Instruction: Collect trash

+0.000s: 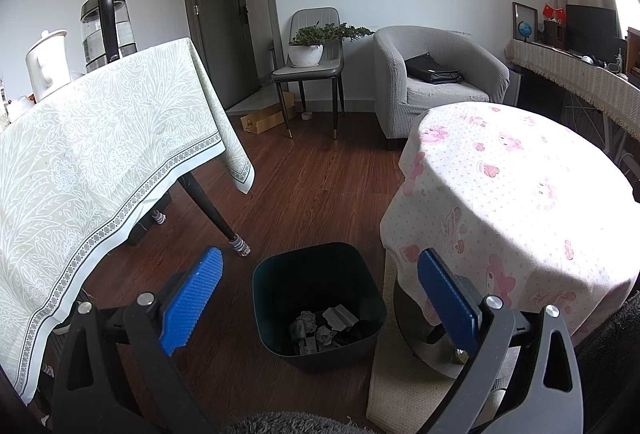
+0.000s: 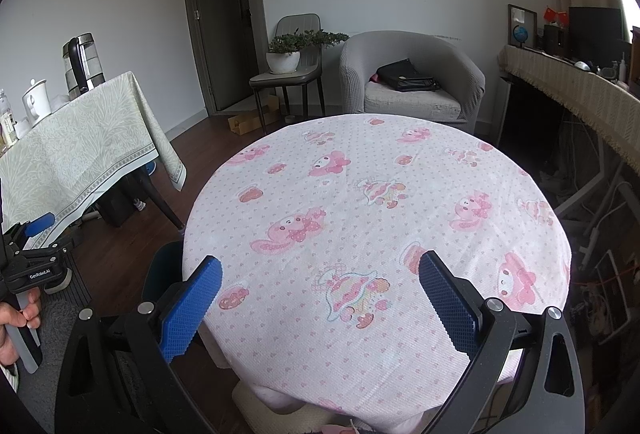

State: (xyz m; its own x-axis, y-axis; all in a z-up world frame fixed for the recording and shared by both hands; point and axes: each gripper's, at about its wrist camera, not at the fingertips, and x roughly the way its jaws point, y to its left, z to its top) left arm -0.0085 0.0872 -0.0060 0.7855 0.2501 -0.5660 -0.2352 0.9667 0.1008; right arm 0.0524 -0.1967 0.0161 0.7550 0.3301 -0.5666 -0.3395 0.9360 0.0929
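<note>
A dark bin [image 1: 320,304] stands on the wood floor between two tables, with crumpled paper and other trash [image 1: 322,328] in its bottom. My left gripper [image 1: 318,298] is open and empty, held above the bin. My right gripper [image 2: 320,298] is open and empty, held over the round table with the pink cartoon cloth [image 2: 376,218]. No loose trash shows on that cloth. The left gripper and the hand holding it show at the left edge of the right wrist view [image 2: 30,254]. The bin's edge shows dimly beside the table [image 2: 164,270].
A table with a green patterned cloth [image 1: 100,154] stands on the left, bearing a kettle [image 1: 106,28] and a white jug [image 1: 44,62]. Behind are a chair with a potted plant [image 1: 310,50], a grey armchair [image 1: 436,74] and a long desk [image 1: 580,74].
</note>
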